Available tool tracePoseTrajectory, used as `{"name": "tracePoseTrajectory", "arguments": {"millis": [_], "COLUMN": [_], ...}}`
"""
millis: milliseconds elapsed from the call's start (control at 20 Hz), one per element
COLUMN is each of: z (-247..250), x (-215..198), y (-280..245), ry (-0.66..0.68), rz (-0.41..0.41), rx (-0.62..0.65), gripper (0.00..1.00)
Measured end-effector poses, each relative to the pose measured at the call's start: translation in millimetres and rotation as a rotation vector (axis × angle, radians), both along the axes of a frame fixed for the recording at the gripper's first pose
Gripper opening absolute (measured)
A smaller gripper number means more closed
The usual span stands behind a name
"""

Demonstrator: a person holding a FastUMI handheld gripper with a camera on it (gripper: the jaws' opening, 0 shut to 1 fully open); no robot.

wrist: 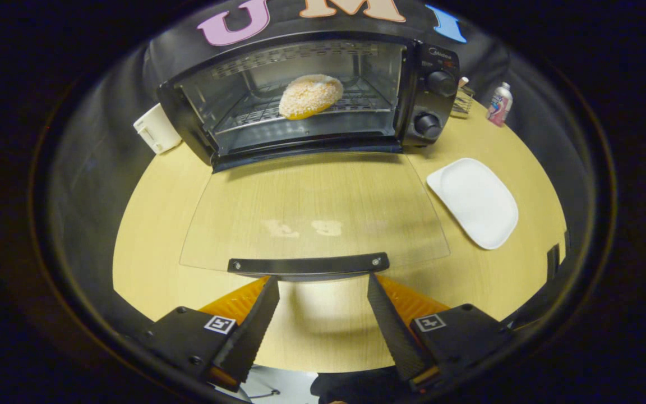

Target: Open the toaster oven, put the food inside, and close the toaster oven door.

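My gripper (323, 280) fingers spread apart, holding nothing, tips just below the door handle (308, 264). Glass door (312, 216) lies flat open ahead over the table (149, 235). Beyond it, toaster oven (312, 95) with bread (310, 96) on the rack inside. White plate (475, 201) right of door.

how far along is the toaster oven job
Done: the door is open, lying flat, and the food sits on the rack inside the oven. In hand: the open gripper is just under the door handle. Left: closing the door.
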State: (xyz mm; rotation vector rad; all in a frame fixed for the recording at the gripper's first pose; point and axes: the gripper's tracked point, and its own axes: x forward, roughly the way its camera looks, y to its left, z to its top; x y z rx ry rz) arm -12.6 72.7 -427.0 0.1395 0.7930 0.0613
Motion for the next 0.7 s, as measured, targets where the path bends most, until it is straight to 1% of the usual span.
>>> {"name": "tracePoseTrajectory", "arguments": {"millis": [300, 700], "z": [10, 54], "x": [-2, -3], "y": [-1, -4], "ry": [-0.008, -0.043], "rz": [0.000, -0.015], "rx": [-0.003, 0.015], "gripper": [1.00, 1.00]}}
